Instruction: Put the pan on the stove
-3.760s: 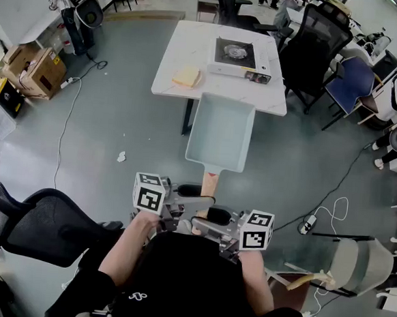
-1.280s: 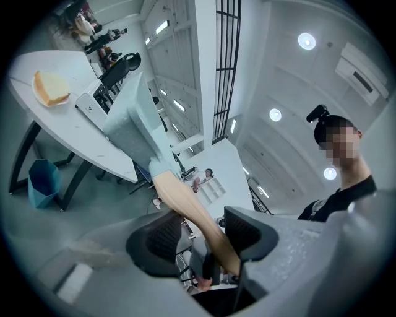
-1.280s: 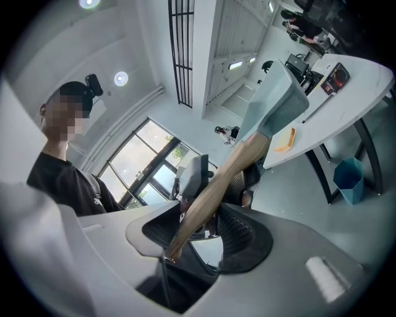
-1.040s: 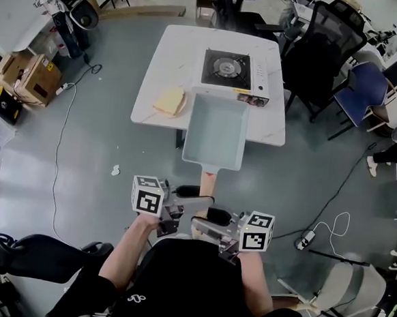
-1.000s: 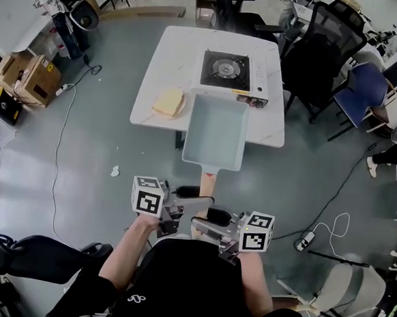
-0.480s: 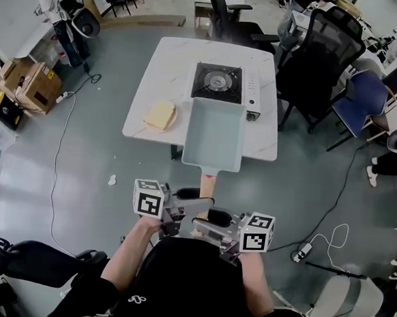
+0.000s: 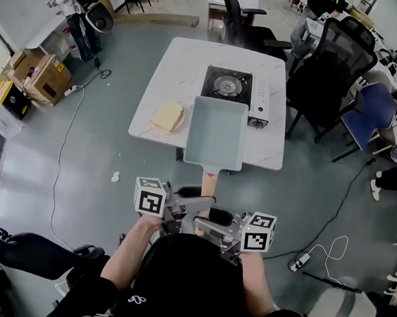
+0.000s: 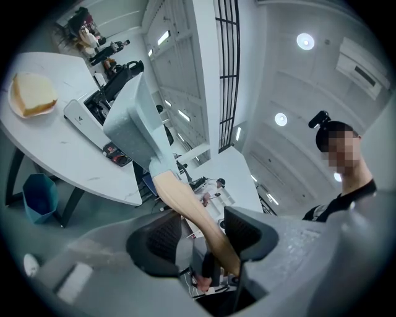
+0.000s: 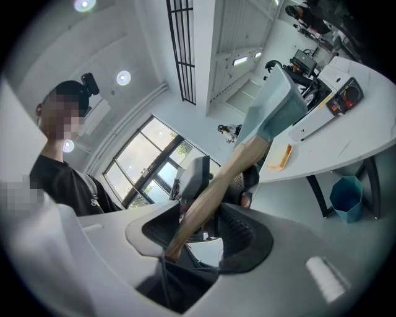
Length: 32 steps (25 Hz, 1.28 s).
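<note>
The pan point(image 7: 215, 132), a pale rectangular one with a wooden handle point(image 7: 209, 183), is held up in the air in front of the person. In the head view its far end lies over the near part of the white table point(image 7: 170, 67), with its far edge just short of the stove point(image 7: 233, 85). In the left gripper view the pan point(image 8: 133, 127) stands clear above the table point(image 8: 59, 151), tilted up away from the jaws.

Both grippers grip the handle. The left gripper point(image 7: 189, 203) has its jaws closed in on the wooden handle point(image 8: 189, 207), which runs between the ribbed pads. The right gripper point(image 7: 210, 223) clamps the same handle point(image 9: 218, 184) nearer the person, and the wood passes slantwise through its narrow jaw gap.

The stove sits on the far right part of the table, its black burner top bare and its control panel along its right side. Left of the pan, bread point(image 7: 167, 116) lies on the table's near left part. Under the table a blue bin point(image 9: 349, 193) stands on the floor. Black office chairs point(image 7: 329, 59) stand right of the table, and cardboard boxes point(image 7: 41, 73) sit on the floor far to the left.
</note>
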### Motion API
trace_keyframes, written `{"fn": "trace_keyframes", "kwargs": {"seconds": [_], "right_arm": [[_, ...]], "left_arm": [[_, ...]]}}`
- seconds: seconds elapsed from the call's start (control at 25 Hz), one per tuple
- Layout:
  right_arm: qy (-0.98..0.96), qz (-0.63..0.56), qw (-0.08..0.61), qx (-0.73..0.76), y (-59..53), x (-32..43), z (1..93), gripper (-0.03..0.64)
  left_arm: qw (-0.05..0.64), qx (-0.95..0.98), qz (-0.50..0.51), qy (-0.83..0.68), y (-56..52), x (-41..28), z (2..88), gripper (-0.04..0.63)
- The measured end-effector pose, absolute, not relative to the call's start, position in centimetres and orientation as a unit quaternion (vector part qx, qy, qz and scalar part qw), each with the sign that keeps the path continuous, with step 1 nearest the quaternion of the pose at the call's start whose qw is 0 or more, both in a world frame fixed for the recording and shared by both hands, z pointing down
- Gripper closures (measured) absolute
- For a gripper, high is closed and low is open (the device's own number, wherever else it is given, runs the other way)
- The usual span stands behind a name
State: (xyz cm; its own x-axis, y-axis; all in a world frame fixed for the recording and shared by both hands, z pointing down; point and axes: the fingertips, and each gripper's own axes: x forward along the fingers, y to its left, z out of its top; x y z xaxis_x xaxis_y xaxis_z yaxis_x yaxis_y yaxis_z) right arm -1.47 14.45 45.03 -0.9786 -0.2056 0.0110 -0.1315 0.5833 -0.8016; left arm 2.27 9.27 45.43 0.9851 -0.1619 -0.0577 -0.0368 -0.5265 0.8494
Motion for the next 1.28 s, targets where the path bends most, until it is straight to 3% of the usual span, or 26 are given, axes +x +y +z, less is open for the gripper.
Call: {"fn": "trace_keyframes", "kwargs": {"seconds": [1.28], "right_arm": [[0.877, -0.469, 0.04, -0.099, -1.4, 1.0, 47.3, 0.419]], "left_arm": [[0.511, 0.855, -0.052, -0.069, -6.5, 4.5, 48.0, 0.373]]}}
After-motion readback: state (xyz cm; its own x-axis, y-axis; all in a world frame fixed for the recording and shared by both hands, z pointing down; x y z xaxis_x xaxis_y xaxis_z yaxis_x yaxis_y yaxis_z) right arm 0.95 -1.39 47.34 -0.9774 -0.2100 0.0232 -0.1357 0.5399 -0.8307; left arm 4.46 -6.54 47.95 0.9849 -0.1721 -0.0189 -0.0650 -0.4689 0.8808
